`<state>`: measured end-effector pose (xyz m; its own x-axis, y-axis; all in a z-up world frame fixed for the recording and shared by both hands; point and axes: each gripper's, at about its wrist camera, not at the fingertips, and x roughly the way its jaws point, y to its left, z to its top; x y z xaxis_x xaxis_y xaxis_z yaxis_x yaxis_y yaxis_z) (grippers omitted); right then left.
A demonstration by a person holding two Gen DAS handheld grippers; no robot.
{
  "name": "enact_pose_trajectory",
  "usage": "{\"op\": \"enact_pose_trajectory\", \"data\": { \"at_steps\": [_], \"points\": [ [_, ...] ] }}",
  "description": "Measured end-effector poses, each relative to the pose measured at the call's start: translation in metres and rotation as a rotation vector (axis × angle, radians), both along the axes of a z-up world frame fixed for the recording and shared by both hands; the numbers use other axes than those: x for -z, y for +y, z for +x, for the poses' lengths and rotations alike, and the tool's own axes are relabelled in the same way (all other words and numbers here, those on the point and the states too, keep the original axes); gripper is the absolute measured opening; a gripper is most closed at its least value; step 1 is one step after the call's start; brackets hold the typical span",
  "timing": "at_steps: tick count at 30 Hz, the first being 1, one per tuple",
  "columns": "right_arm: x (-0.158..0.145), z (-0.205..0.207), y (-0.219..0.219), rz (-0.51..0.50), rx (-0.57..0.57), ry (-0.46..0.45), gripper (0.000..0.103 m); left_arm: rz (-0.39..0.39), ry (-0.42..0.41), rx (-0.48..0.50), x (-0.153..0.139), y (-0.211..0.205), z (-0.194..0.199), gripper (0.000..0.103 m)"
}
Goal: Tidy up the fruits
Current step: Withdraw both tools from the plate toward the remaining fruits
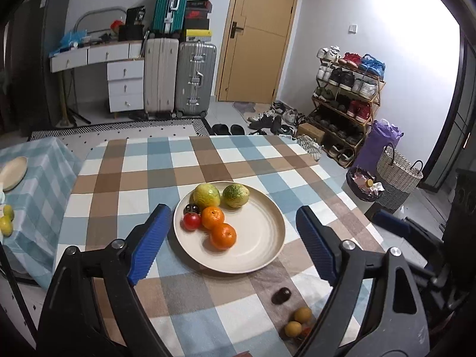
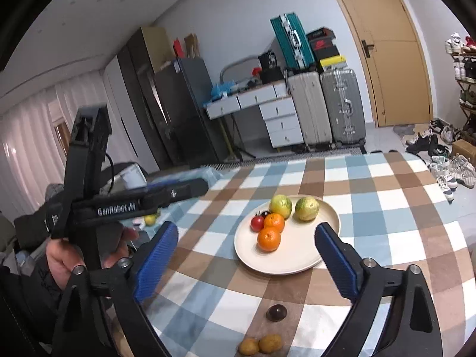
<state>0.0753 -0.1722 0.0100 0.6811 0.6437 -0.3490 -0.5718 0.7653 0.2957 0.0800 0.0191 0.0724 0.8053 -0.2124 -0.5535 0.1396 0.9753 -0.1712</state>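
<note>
A cream plate sits on the checked table. It holds two green-yellow citrus fruits, two oranges, a red tomato and a dark fruit. On the cloth nearer me lie a dark plum and two small yellow fruits. My left gripper is open and empty, above the plate's near side. My right gripper is open and empty, above the plate's near left.
A side table at the left carries another plate and yellow fruits. The left gripper's body and the hand holding it are at the left in the right wrist view. Baskets stand off the table's right edge.
</note>
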Motion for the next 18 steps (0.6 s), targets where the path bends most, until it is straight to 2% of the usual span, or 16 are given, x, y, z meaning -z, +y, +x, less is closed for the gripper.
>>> {"op": "enact_pose_trajectory", "data": {
  "at_steps": [3, 9, 12, 18],
  "points": [
    [-0.005, -0.013, -0.008, 0.001, 0.031, -0.028, 0.1, 0.008, -0.021, -0.01, -0.006, -0.006, -0.022, 0.099],
    [-0.011, -0.041, -0.018, 0.016, 0.008, -0.055, 0.102, -0.017, -0.054, -0.012, -0.009, -0.013, -0.069, 0.102],
    [-0.01, -0.052, -0.022, 0.001, 0.03, -0.063, 0.103, -0.017, -0.022, -0.027, 0.003, -0.017, -0.087, 0.102],
    [0.006, -0.067, -0.036, 0.003, 0.051, -0.004, 0.103, -0.015, 0.063, -0.037, 0.041, -0.02, -0.104, 0.102]
  ]
}}
